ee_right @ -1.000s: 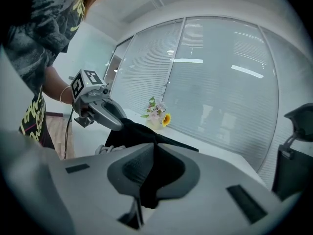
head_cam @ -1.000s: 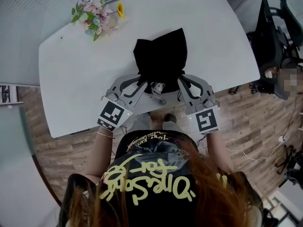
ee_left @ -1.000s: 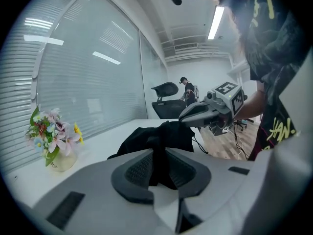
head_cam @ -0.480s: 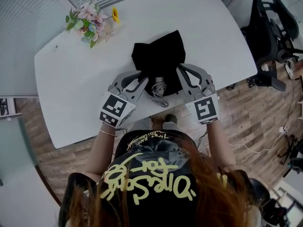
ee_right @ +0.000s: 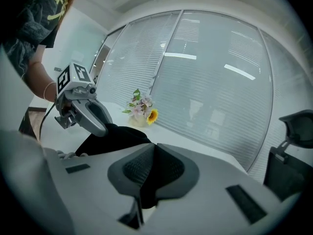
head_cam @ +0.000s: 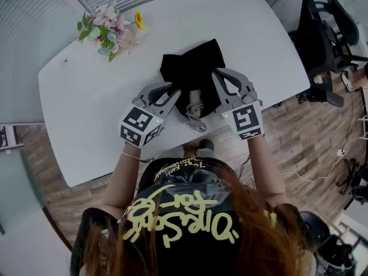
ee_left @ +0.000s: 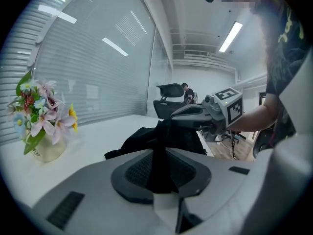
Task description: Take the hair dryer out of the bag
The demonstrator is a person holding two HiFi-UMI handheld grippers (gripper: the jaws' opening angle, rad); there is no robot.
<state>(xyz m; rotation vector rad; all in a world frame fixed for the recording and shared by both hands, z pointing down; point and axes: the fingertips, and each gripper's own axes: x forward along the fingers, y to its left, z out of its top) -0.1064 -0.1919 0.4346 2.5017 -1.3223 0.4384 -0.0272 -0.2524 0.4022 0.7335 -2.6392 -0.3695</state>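
Left gripper is clenched on the near-left edge of the black bag, cloth pinched between its jaws. Right gripper nips the right edge the same way. Between them the hair dryer pokes from the bag's near mouth, its cord looping toward the near edge of the table. Flowers stand far left, well apart, and there's an office chair off to the right.

The white table has rounded corners. A black bag lies on it near the middle. At the bag's near opening a light grey hair dryer shows, and its cord lies coiled on the table close to the near edge. A vase of flowers stands by the far left corner, well apart from the bag.
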